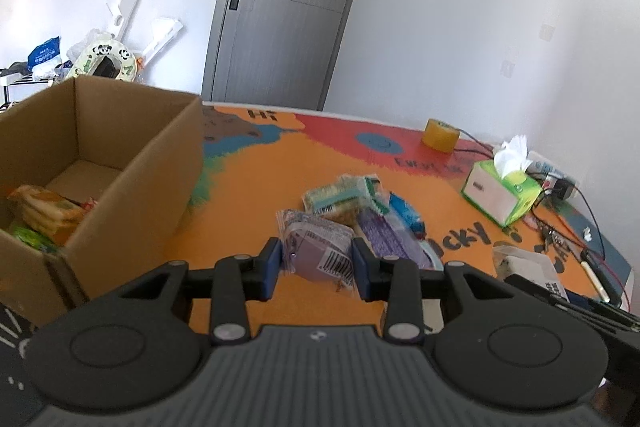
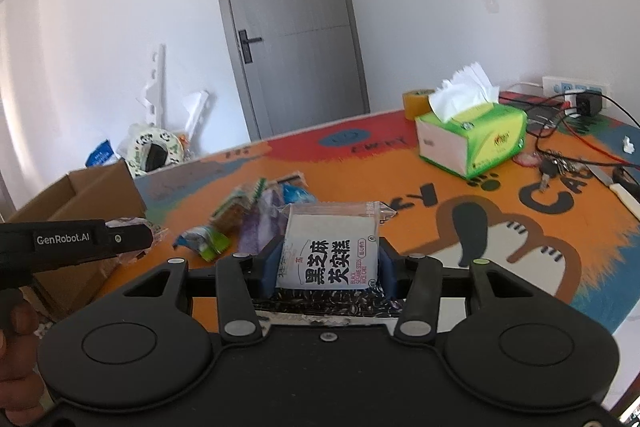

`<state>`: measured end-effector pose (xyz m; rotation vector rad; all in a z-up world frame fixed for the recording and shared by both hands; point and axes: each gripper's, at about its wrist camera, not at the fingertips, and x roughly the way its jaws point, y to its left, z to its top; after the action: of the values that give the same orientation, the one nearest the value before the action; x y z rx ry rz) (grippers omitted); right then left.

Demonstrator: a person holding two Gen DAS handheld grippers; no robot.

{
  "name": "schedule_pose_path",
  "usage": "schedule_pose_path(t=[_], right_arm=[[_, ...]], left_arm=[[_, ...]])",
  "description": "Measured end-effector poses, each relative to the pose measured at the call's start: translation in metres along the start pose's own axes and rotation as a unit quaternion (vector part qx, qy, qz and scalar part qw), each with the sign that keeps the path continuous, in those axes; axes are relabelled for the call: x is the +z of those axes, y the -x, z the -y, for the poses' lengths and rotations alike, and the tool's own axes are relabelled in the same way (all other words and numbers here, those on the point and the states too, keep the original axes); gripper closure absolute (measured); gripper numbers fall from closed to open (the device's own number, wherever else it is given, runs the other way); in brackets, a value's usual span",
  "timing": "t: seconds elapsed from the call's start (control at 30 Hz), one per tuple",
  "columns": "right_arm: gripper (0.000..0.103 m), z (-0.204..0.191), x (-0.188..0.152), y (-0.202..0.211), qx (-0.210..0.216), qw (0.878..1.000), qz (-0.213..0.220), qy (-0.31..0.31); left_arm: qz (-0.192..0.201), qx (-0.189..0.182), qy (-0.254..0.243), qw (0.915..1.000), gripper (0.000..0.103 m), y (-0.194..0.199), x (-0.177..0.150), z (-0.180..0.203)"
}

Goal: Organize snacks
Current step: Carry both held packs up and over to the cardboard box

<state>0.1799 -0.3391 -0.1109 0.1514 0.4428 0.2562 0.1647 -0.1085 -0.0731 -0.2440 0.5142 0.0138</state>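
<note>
My left gripper (image 1: 318,263) is shut on a lilac snack packet (image 1: 320,247) with a barcode, held just above the orange table mat (image 1: 256,187). To its left stands an open cardboard box (image 1: 132,131) with a few snack packets (image 1: 48,211) inside. A loose pile of snacks (image 1: 352,199) lies on the mat beyond the fingers. My right gripper (image 2: 328,263) is shut on a white black-sesame rice cake packet (image 2: 332,243), lifted off the mat. In the right wrist view a hand holds the left gripper (image 2: 150,237) at the left, near the box (image 2: 100,195), and the pile (image 2: 248,215) lies ahead.
A green tissue box (image 2: 472,139) and a roll of yellow tape (image 1: 440,135) stand at the far right of the table. Keys (image 2: 552,167), cables and a charger (image 2: 588,105) clutter the right edge. A small white box (image 1: 528,267) lies near the front right.
</note>
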Motion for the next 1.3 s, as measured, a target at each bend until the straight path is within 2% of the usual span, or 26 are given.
schedule_pose_path(t=[0.6, 1.3], right_arm=[[0.055, -0.040, 0.024, 0.015, 0.048, 0.997, 0.048, 0.025], [0.055, -0.078, 0.037, 0.016, 0.094, 0.992, 0.064, 0.045]], left_arm=[[0.061, -0.006, 0.015, 0.9980, 0.067, 0.048, 0.027, -0.015], [0.105, 0.012, 0.039, 0.9937, 0.067, 0.083, 0.040, -0.040]])
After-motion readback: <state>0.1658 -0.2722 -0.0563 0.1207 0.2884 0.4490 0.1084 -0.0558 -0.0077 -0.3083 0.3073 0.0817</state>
